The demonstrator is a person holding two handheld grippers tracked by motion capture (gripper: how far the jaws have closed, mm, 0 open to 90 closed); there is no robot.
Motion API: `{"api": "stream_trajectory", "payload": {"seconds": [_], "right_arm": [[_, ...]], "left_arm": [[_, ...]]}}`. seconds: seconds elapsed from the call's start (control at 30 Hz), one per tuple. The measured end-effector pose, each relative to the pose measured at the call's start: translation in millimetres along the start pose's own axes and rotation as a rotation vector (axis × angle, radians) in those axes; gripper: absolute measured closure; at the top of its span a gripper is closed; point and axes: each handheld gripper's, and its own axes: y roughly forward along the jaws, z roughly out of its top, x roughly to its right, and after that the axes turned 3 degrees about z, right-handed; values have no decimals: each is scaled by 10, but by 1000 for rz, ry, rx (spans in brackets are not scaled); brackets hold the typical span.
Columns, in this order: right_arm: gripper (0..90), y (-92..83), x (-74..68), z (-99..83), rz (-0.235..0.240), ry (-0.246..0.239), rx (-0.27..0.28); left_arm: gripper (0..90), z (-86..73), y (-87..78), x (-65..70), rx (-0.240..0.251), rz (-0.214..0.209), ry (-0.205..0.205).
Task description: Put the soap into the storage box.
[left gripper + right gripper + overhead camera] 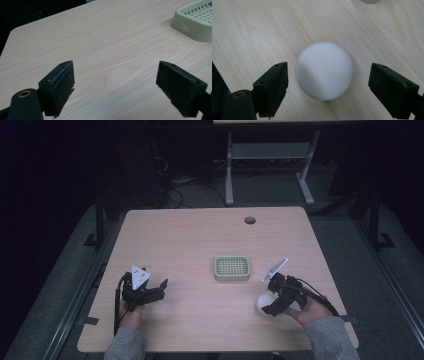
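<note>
The white ball [324, 70] rests on the wooden table [200, 240] in the lower right of the high view, just below and to the right of the pale green grid tray [232, 268]. In the right gripper view the ball sits at the centre of the frame, between the two black jaws, with a gap of bare wood on either side; nothing is pinched. Your right gripper [272, 301] is therefore spread wide around the ball, tilted down toward the tabletop, with your right hand [310, 309] behind it at the lower right and the grey sleeve running to the bottom edge. Your left gripper [159, 290] lies at the lower left of the high view, well apart from the ball, held low over the table by your left hand [131, 315]; its jaws are also spread, with bare wood between them, and a corner of the tray appears at the upper right of the left gripper view. The table is light wood grain with rounded corners and a round cable hole [249, 220] near its far edge. Beyond it the room is dark, with a grey floor, a metal frame [270, 155] at the top centre and loose cables [172, 185] to its left.
</note>
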Motion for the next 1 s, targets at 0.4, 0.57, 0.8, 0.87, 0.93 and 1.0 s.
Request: {"api": "stream_trajectory", "payload": {"seconds": [0.4,0.57,0.8,0.87,0.93,1.0], "right_arm": [[155,87,-14,55,-1,-8,-41],[155,139,-14,78,-6,-16,-67],[155,226,-26,105,1,-16,-97],[155,248,-26,108,-2,-19,-109],[155,269,-26,112,0,-16,-120],[155,290,-21,112,-4,-20,-124]], "left_arm": [[148,2,-8,4,2,-2,3],[148,3,-8,5,-1,-3,8],[148,2,-6,4,0,-3,6],[148,3,-7,6,2,-4,6],[148,2,-7,5,0,-2,6],[148,2,-6,3,0,-4,5]]}}
